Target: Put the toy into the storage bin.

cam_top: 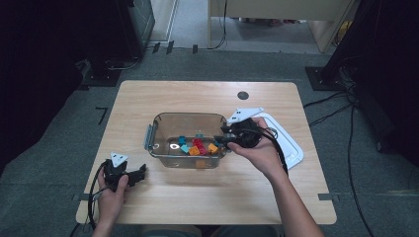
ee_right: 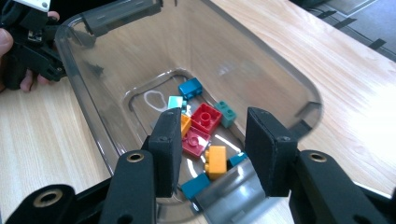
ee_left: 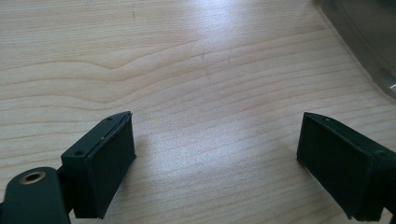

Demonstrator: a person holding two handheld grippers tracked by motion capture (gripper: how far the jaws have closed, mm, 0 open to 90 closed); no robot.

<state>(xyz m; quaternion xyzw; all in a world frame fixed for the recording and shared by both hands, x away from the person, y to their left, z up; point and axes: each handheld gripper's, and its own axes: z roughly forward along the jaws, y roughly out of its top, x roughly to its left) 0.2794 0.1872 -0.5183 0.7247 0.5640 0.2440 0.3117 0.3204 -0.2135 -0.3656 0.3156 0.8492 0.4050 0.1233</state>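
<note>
Clear bin (ee_right: pixel 116 51), 2 red bricks (ee_right: pixel 206 117)

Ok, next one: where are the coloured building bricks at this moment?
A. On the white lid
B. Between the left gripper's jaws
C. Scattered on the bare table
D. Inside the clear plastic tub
D: the coloured bricks lie on the floor of the clear plastic tub, with the right gripper poised at its near end.

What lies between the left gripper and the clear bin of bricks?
Bare wooden table, as the high view shows: the left gripper rests short of the clear bin, with nothing in the gap.
</note>
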